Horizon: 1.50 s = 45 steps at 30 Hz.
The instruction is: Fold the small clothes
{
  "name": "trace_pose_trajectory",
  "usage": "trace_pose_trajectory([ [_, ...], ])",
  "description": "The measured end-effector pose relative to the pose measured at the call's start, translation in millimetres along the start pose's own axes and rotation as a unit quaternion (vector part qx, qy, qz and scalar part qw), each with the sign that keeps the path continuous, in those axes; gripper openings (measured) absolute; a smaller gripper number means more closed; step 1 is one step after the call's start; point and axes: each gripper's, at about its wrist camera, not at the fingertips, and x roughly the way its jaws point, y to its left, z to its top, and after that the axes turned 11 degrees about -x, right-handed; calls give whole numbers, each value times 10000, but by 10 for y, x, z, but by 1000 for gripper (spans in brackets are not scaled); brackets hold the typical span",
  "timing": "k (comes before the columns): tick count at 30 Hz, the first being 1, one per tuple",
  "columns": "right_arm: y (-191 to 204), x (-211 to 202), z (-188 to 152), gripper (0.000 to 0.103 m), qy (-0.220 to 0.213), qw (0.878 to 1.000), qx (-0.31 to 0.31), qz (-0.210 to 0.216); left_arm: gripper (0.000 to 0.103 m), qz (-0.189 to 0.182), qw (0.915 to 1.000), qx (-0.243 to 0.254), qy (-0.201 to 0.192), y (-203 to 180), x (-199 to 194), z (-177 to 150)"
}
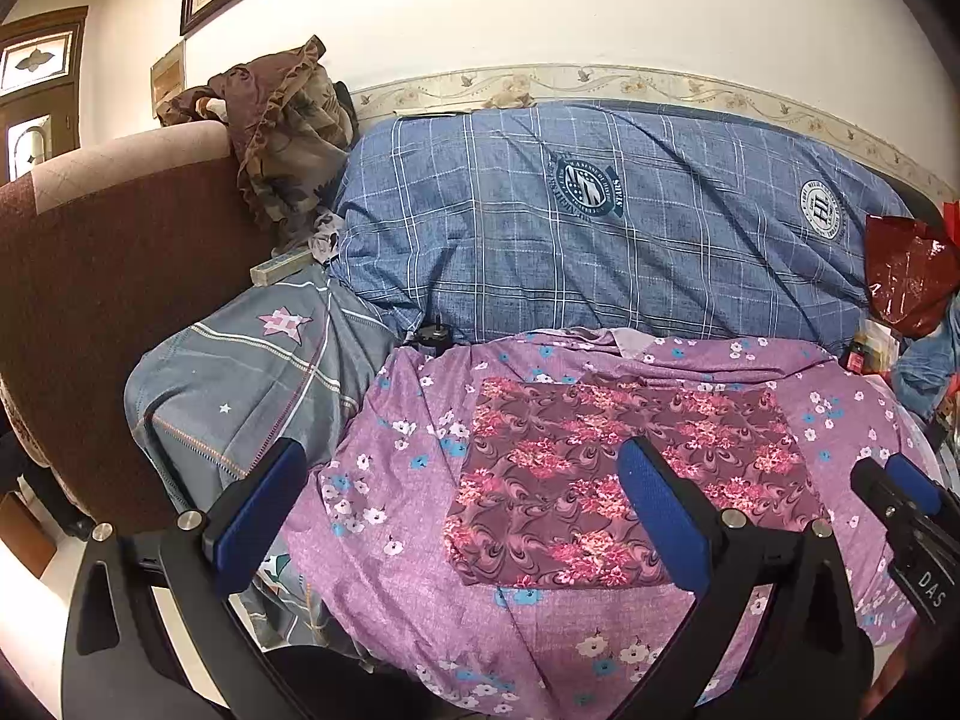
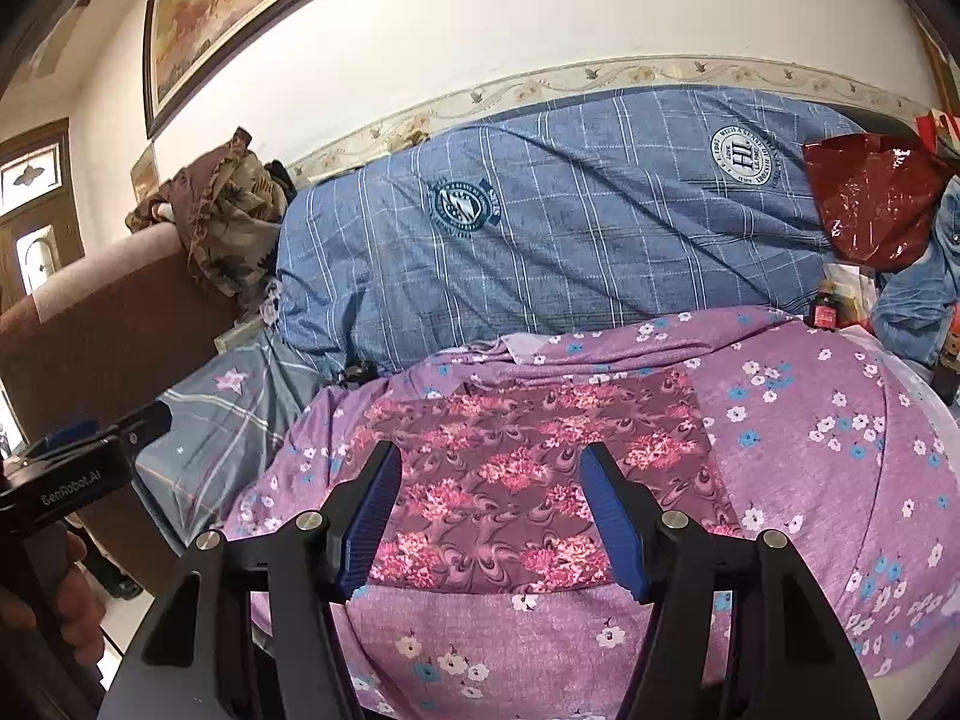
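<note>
Red bag point(image 1: 909, 276) cut off, R edge

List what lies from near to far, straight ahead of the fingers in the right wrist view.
right gripper → dark floral cloth → purple flowered sheet → blue checked cover → patterned wall border → white wall

Folded cloth point(image 2: 516, 480) lies on bedspread point(image 2: 810, 480), ahead between right gripper point(image 2: 492, 516) fingers. Quilt point(image 2: 540, 252) behind it; bag point(image 2: 864, 204) far right of fingers.
</note>
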Motion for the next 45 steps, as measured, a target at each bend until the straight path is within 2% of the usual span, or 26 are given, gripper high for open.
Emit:
trace_pose_trajectory([
  [3,-20,-48,11,66,-98,9999,-11,-84,103,27,9999,-36,-116,21,-45,-6],
  [25,-68,70,-116,66,-9,9999,104,-121,103,-176,9997,72,119,19,76,-25],
  [45,-101,124,-145,66,42,9999,118,-119,103,-95,9998,-28,171,30,118,-13],
])
